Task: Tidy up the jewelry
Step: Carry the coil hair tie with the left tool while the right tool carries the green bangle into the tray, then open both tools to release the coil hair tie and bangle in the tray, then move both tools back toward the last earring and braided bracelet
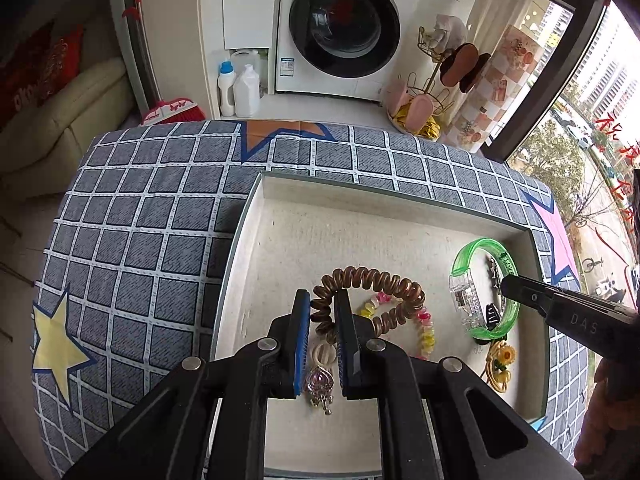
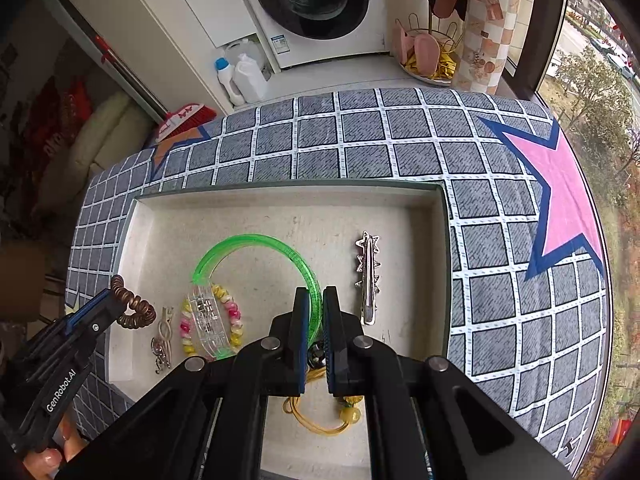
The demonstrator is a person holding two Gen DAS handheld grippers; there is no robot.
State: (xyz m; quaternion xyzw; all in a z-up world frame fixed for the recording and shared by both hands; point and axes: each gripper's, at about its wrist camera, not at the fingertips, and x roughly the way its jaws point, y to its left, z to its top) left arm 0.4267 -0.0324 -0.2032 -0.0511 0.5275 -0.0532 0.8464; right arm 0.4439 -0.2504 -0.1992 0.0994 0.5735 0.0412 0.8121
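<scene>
A shallow white tray (image 1: 256, 208) lies on a grey checked cloth and holds the jewelry. My left gripper (image 1: 322, 300) is shut on a brown spiral hair tie (image 1: 372, 284), which also shows in the right wrist view (image 2: 134, 308). My right gripper (image 2: 316, 298) is shut on the rim of a green bangle (image 2: 256, 240) with a clear clasp (image 2: 208, 316); the bangle also shows in the left wrist view (image 1: 480, 246). A pink and yellow bead bracelet (image 2: 234, 316) lies under the clasp. A silver star hair clip (image 2: 368, 276) lies just right of the right gripper.
A purple pendant charm (image 1: 318, 386) and a beige ring (image 1: 322, 354) lie under the left gripper. A yellow cord with beads (image 2: 320, 420) lies under the right gripper. A small metal clip (image 2: 162, 340) is at the tray's left. A washing machine (image 1: 344, 28) stands beyond the table.
</scene>
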